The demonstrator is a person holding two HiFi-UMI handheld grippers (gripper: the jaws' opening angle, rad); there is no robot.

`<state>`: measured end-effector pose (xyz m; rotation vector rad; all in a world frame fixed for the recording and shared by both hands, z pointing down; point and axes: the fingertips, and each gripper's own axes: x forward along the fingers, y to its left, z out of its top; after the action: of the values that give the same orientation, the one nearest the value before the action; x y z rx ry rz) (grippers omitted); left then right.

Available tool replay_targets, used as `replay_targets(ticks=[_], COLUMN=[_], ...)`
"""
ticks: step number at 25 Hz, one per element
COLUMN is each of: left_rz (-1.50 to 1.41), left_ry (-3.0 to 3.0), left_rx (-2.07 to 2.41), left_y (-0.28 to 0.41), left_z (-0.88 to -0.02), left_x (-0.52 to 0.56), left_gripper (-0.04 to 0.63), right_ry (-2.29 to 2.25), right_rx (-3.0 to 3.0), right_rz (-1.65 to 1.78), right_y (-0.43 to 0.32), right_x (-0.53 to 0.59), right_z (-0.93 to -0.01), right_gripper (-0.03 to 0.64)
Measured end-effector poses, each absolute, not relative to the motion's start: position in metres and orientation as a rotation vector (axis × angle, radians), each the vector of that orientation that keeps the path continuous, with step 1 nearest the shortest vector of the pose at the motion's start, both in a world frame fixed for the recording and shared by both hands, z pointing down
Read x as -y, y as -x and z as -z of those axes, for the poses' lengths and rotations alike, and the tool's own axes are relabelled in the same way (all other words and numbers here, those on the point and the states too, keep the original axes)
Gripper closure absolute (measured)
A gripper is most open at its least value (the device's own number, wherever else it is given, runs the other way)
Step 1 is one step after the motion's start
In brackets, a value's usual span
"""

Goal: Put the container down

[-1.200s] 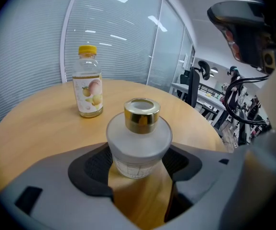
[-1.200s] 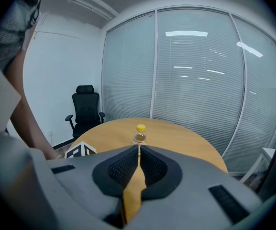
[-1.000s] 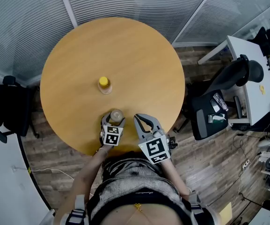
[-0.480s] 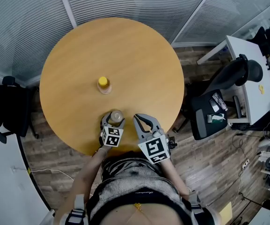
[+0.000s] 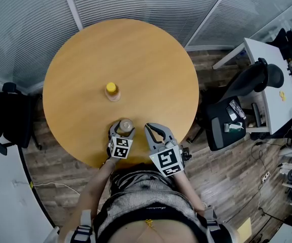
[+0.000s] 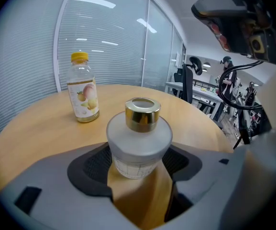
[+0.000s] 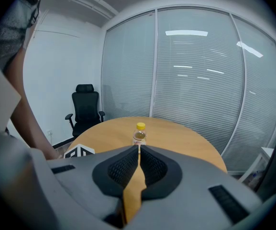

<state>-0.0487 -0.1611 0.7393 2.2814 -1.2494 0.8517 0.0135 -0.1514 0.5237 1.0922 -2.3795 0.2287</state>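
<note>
- My left claw [image 6: 137,163] pinches the frosted container [image 6: 138,143] by its body and holds it upright, low over the counter [image 6: 42,123], so I judge it can settle flat
- My right claw [image 7: 138,164] is pressed together and empty, just right of it
- The bottle [image 6: 82,87] stands well ahead of my left claw

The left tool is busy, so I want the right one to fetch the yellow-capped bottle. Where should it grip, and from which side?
Grip the bottle on its straight labelled body, below the cap, coming in level from the person's side. It stands upright and alone. The right tool is shut, so open it first. The left tool holds the jar.
</note>
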Motion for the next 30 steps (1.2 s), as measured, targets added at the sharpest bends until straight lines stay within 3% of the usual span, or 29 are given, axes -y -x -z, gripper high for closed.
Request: replay_targets(ticks=[30], left_rz=[-0.841], left_ry=[-2.236], left_rx=[1.280], left_y=[0.072], left_z=[-0.732], left_x=[0.137], left_gripper=[0.270], right_ry=[-1.075], right_rx=[2.405], right_rz=[-0.229], right_y=[-0.012], right_x=[0.143], right_z=[-0.526], right_gripper=[0.592])
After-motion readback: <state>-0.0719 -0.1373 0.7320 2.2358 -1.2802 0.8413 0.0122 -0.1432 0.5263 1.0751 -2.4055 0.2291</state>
